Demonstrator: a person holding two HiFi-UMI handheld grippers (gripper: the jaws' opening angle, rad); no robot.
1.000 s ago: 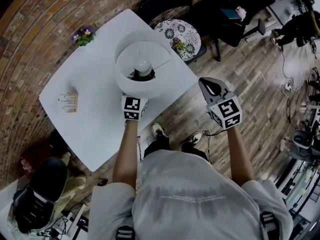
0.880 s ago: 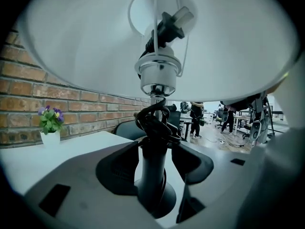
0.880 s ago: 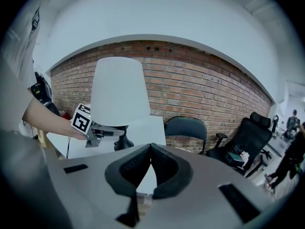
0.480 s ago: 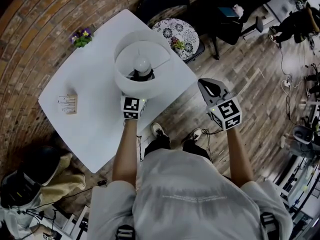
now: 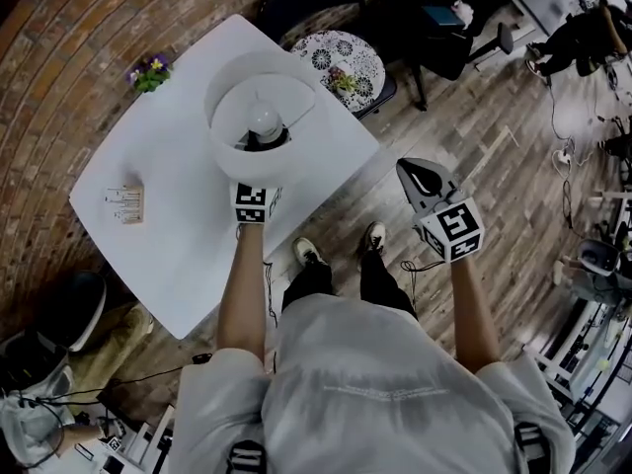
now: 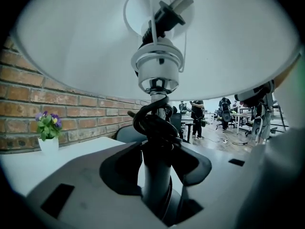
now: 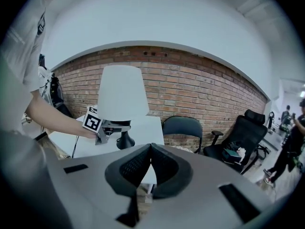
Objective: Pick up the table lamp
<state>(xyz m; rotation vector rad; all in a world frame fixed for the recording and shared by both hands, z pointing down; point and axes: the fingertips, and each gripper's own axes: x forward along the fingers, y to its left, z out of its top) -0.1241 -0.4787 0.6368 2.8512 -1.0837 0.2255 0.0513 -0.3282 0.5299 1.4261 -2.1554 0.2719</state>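
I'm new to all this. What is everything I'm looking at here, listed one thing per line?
table lamp: 1, white shade and dark stem, on the table in front of the person
table: 1, white, under the lamp
potted flowers: 1, purple, at the table's far corner
small block: 1, pale, on the table's left side; I can't tell what it is
round patterned seat: 1, black and white, beyond the table
dark chair: 1, behind the table
office chair: 1, black, further right
left gripper: 1, grey, jaws have just been closing, now clamped on the table lamp's stem
right gripper: 1, grey, jaws together, empty, right of the table
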